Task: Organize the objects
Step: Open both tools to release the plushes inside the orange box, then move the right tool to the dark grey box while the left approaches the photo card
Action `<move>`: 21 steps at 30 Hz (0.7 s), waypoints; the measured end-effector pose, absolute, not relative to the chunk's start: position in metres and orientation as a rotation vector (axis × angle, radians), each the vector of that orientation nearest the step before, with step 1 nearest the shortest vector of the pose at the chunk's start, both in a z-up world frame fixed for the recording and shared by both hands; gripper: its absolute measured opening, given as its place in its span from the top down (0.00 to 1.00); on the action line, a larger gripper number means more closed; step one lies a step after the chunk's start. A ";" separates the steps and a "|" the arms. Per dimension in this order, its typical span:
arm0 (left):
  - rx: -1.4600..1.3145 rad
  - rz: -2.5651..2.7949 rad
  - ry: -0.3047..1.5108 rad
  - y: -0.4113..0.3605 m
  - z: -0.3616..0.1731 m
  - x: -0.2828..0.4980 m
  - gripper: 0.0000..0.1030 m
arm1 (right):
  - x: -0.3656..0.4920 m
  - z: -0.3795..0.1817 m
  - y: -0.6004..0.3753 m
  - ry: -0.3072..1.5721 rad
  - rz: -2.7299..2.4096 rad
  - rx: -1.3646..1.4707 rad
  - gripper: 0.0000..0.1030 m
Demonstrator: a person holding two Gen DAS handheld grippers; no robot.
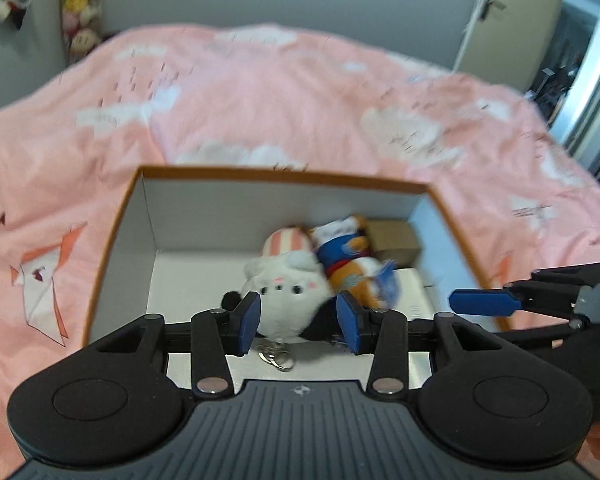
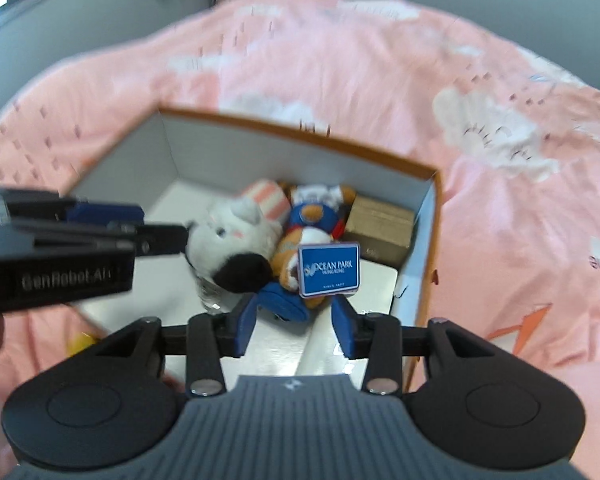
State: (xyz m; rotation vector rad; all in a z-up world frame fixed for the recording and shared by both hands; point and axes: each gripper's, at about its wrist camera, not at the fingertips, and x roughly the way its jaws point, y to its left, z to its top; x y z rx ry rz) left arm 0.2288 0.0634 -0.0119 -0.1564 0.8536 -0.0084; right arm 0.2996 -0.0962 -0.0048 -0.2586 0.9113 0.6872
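An orange-rimmed white box (image 1: 280, 174) (image 2: 300, 132) stands open on the bed. In it lie a white cat plush (image 1: 288, 280) (image 2: 240, 224) with a pink striped hat, an orange plush in blue clothes (image 1: 348, 256) (image 2: 312, 216) with a blue Ocean Park tag (image 2: 329, 270), and a small brown carton (image 1: 392, 238) (image 2: 380, 224). My left gripper (image 1: 300, 320) hangs open over the cat plush, pads clear of it; its metal keyring (image 1: 276, 356) shows below. My right gripper (image 2: 296, 328) is open above the tag and the plush's blue foot. Each gripper shows from the side in the other's view (image 1: 484, 302) (image 2: 140, 224).
A pink duvet (image 1: 300, 100) with white cloud prints covers the bed around the box. Several plush toys (image 1: 80, 4) hang in the far left corner. A door (image 1: 496, 12) stands ajar at the far right. A flat white item (image 2: 376, 280) lies on the box floor by the carton.
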 end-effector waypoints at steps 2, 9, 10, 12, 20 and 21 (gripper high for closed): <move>-0.155 -0.052 0.828 0.061 -0.001 0.213 0.53 | 0.284 0.006 -0.105 0.868 0.687 -0.219 0.52; -0.161 -0.142 0.822 0.057 0.020 0.158 0.53 | 0.226 0.022 -0.129 0.776 0.698 -0.109 0.51; -0.167 -0.145 0.825 0.059 0.020 0.152 0.53 | 0.220 0.020 -0.134 0.777 0.697 -0.094 0.51; -0.194 -0.142 0.841 0.065 0.019 0.140 0.54 | 0.208 0.015 -0.140 0.788 0.696 -0.061 0.52; -0.328 -0.077 0.931 0.076 -0.018 0.116 0.57 | 0.175 -0.020 -0.155 0.890 0.666 -0.019 0.53; -0.326 -0.072 0.939 0.073 -0.024 0.116 0.57 | 0.173 -0.023 -0.156 0.899 0.668 -0.018 0.53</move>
